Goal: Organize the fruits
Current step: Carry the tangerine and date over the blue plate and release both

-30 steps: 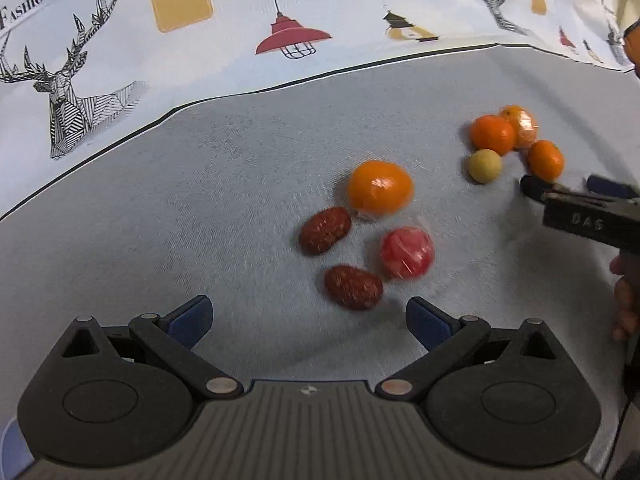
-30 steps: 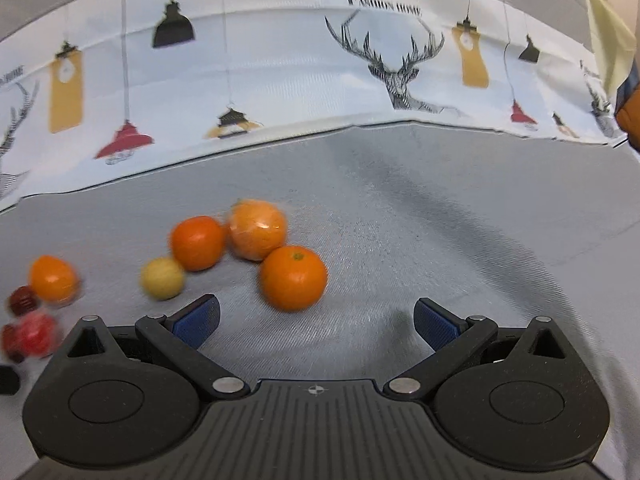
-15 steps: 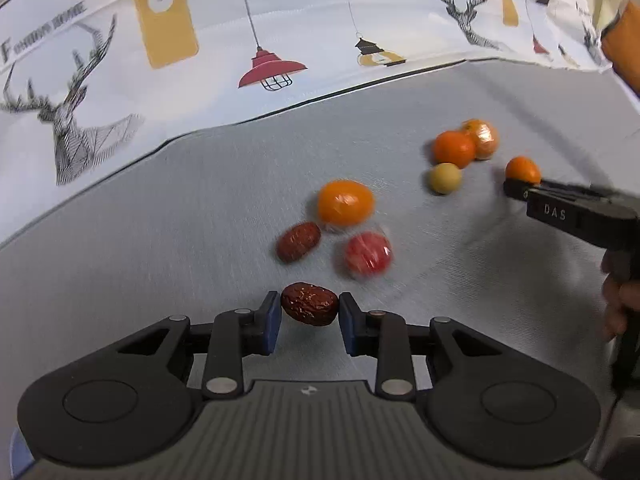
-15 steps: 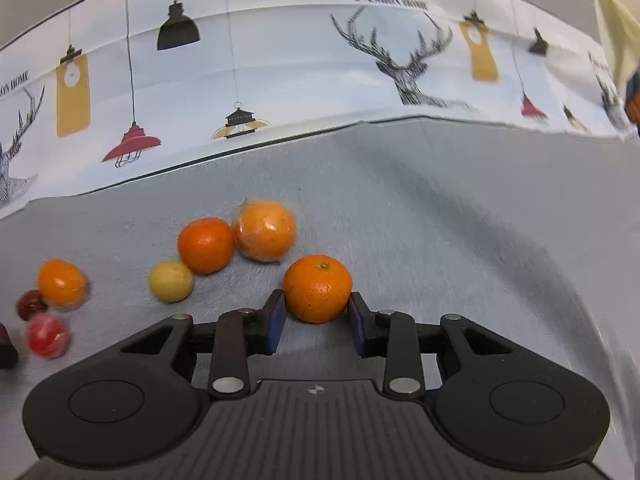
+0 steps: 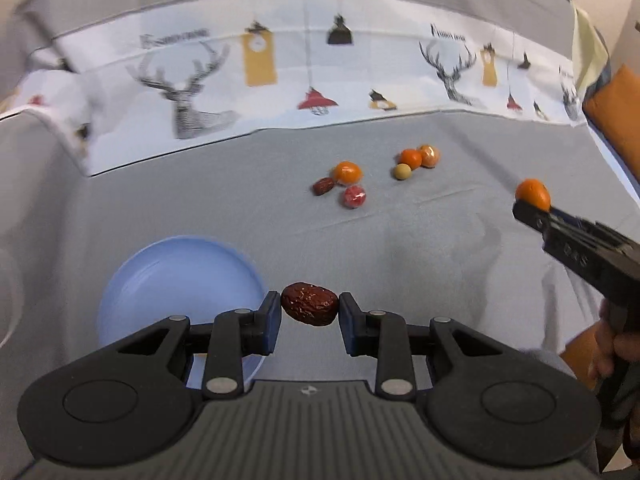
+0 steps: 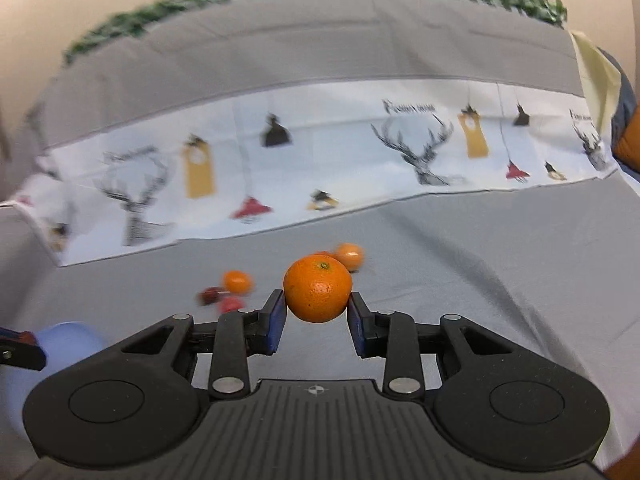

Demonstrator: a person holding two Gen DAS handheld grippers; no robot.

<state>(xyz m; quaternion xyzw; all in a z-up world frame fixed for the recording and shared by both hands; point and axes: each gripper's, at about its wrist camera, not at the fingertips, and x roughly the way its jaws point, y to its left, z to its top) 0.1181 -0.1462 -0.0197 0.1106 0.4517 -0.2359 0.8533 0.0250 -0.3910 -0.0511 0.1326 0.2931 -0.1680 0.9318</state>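
Note:
My left gripper (image 5: 309, 310) is shut on a dark red date (image 5: 309, 309) and holds it above the grey cloth, beside a blue plate (image 5: 160, 284). My right gripper (image 6: 318, 305) is shut on an orange mandarin (image 6: 318, 293), lifted off the cloth; it also shows in the left wrist view (image 5: 532, 195). On the cloth lie another date (image 5: 323, 186), a red wrapped fruit (image 5: 353, 197), an orange fruit (image 5: 347, 172), a small yellow fruit (image 5: 402, 171), a mandarin (image 5: 411, 157) and a wrapped orange fruit (image 5: 430, 155).
A white printed cloth with deer and lamps (image 5: 280, 80) hangs behind the grey surface. An orange cushion (image 5: 616, 116) sits at the far right. The blue plate shows at the left edge of the right wrist view (image 6: 64, 340).
Both grippers have lifted and pulled back with their fruit. The fruit on the cloth now looks farther away, and the blue plate has come into view.

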